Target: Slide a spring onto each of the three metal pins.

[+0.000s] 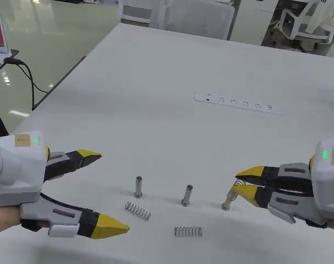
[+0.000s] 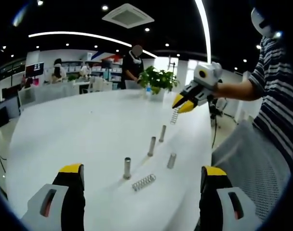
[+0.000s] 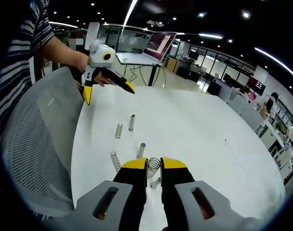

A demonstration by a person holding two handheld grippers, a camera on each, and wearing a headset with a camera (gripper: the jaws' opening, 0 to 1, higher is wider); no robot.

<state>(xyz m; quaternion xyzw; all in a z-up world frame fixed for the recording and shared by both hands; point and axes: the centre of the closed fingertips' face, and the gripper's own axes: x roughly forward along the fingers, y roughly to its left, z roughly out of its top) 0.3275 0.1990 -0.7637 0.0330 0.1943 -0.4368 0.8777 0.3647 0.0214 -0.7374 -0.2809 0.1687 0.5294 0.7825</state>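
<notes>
Three short metal pins stand in a row near the table's front: left pin (image 1: 138, 187), middle pin (image 1: 187, 195), right pin (image 1: 226, 204). Two loose springs lie in front of them, one at the left (image 1: 138, 210) and one further right (image 1: 188, 231). My right gripper (image 1: 240, 182) is shut on a third spring (image 1: 233, 193), whose lower end hangs at the top of the right pin. In the right gripper view that spring (image 3: 153, 163) sits between the jaws above the pin (image 3: 156, 182). My left gripper (image 1: 105, 191) is open and holds nothing, just left of the left pin (image 2: 127, 167).
A white power strip (image 1: 238, 103) lies further back on the white table (image 1: 156, 110). A cable (image 1: 29, 77) hangs off the table's left edge. Office chairs (image 1: 304, 25) stand beyond the far edge. A mesh chair back (image 3: 35, 159) is close to the person.
</notes>
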